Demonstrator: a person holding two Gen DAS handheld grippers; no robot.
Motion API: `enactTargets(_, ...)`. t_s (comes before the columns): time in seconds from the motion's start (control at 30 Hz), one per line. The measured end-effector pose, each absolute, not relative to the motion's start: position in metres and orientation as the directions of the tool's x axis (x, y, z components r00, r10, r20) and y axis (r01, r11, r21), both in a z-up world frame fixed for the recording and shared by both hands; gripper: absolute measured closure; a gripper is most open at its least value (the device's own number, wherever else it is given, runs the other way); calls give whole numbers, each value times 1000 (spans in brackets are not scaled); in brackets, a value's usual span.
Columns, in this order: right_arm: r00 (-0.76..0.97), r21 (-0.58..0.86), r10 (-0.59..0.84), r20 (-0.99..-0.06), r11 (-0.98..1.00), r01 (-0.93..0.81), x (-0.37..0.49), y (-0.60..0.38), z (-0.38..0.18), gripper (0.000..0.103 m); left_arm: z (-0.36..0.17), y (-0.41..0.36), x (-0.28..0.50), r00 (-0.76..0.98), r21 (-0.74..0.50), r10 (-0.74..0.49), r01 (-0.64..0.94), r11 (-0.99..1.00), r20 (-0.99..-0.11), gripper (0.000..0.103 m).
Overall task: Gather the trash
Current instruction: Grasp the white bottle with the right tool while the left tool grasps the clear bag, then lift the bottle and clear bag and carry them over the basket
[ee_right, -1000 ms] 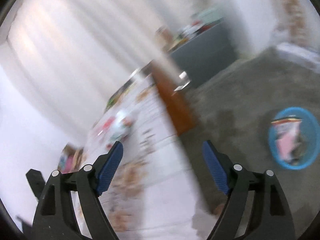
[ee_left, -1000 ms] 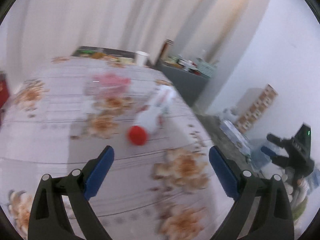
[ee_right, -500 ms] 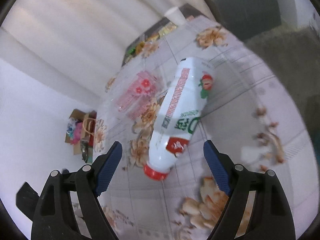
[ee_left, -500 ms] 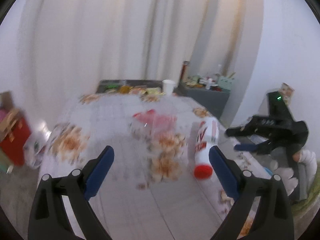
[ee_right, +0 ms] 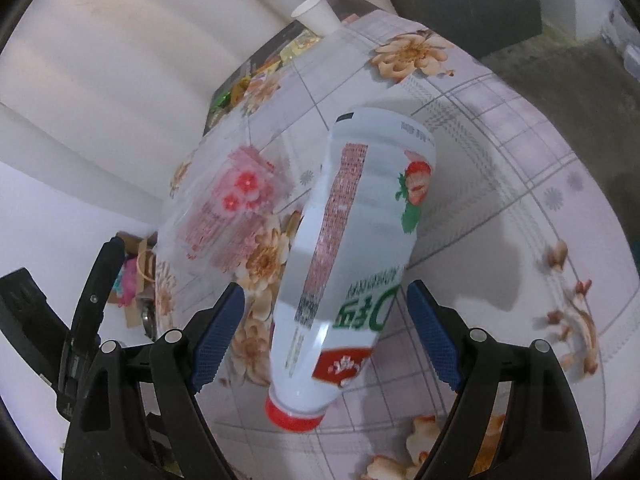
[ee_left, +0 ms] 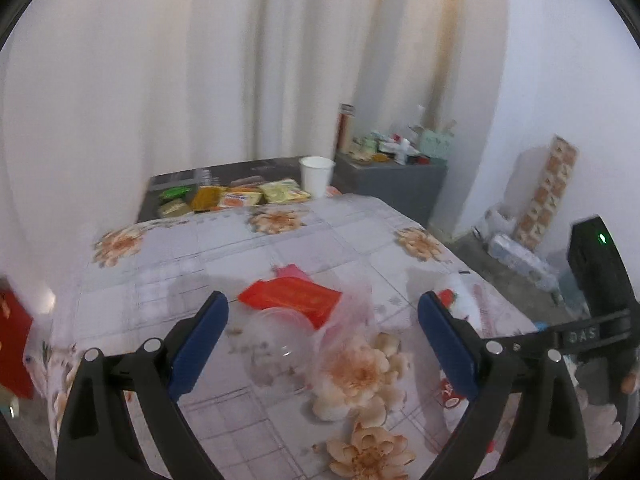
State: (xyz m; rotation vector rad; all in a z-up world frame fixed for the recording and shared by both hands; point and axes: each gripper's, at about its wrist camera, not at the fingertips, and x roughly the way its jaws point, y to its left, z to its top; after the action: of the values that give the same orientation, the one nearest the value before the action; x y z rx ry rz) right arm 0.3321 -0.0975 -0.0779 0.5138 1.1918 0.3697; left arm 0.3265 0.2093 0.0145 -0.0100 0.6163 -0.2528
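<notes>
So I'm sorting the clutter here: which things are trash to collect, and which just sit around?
Trash:
white bottle
clear plastic bag
red wrapper

Lying about:
paper cup
snack packets
grey cabinet

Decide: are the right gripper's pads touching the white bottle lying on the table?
Apart. In the right wrist view, the right gripper straddles the bottle, with tablecloth visible between each pad and the bottle's sides.

White curtains [ee_left: 240, 80], grey cabinet [ee_left: 394, 184], floral-clothed table [ee_left: 224, 252], concrete floor [ee_left: 476, 248]
</notes>
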Motion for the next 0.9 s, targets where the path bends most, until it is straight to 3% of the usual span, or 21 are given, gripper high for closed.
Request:
enactTargets(0.1,324,555,526,-786,832,-5,339,-94,-84,24,12,187,330,780,29,-218,290,957,-587,10)
enactTargets(0.27,298,541,524,-798,841,-29,344,-84,-92,29,-17,157,359,700,221,-78,326,919,-710,19)
enactTargets(0.37,279,552,537,-796,833,-29,345,-83,-97,38,-29,157,378,648,204,-48,308,929,-760,30)
enactTargets(0.5,270,567,555,-787,823,-39,345,-85,-100,42,-32,154,384,620,184,-53,312,932,-783,39)
enactTargets(0.7,273,580,571,-774,813,-53,335,-102,-98,44,-38,137,385,558,174,-53,345,923,-828,70)
enactTargets(0.77,275,583,574,-771,810,-56,330,-109,-97,45,-39,132,383,540,153,-67,352,923,-839,85)
enactTargets(0.9,272,574,569,-776,816,-69,316,-124,-95,45,-32,124,372,530,108,-98,346,932,-842,90)
